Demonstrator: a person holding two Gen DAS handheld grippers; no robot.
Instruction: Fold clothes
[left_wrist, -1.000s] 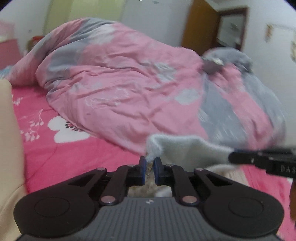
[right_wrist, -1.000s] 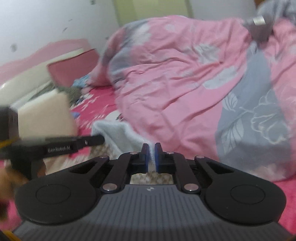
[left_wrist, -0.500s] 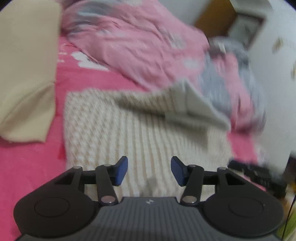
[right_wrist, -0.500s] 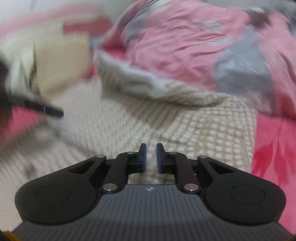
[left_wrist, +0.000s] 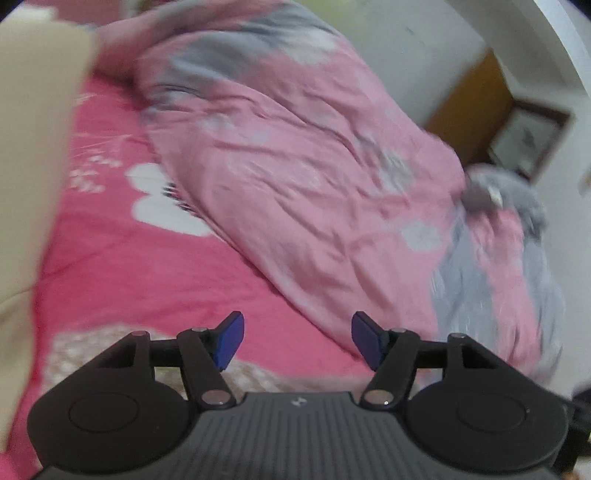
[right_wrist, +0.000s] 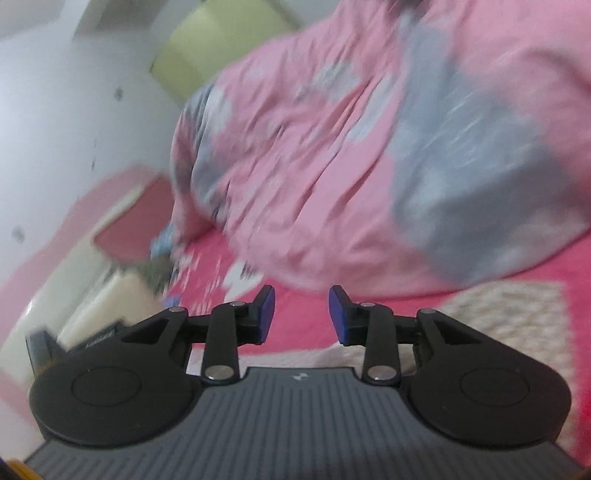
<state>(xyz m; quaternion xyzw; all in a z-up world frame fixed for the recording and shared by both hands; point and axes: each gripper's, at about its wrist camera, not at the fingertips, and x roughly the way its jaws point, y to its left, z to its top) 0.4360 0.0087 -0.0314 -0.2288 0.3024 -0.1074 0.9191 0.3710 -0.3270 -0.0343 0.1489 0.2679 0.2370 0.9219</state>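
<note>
A cream knitted garment (left_wrist: 92, 350) lies flat on the pink bed sheet (left_wrist: 122, 280), mostly hidden under my left gripper (left_wrist: 297, 341), which stands open with nothing between its blue pads. In the right wrist view the same knit (right_wrist: 513, 317) shows at the lower right, partly behind my right gripper (right_wrist: 301, 314). That gripper is open too and holds nothing. Both views are blurred by motion.
A bunched pink and grey duvet (left_wrist: 314, 158) fills the far side of the bed (right_wrist: 388, 155). A folded beige cloth (left_wrist: 33, 155) sits at the left. Pink pillows (right_wrist: 125, 236) lie by the white wall. A wooden door (left_wrist: 469, 110) stands at the back right.
Both grippers held the knit's edge up a second ago. The left one let go first, then the right one opened. The knit now lies flat and both grippers have tilted up toward the duvet.
</note>
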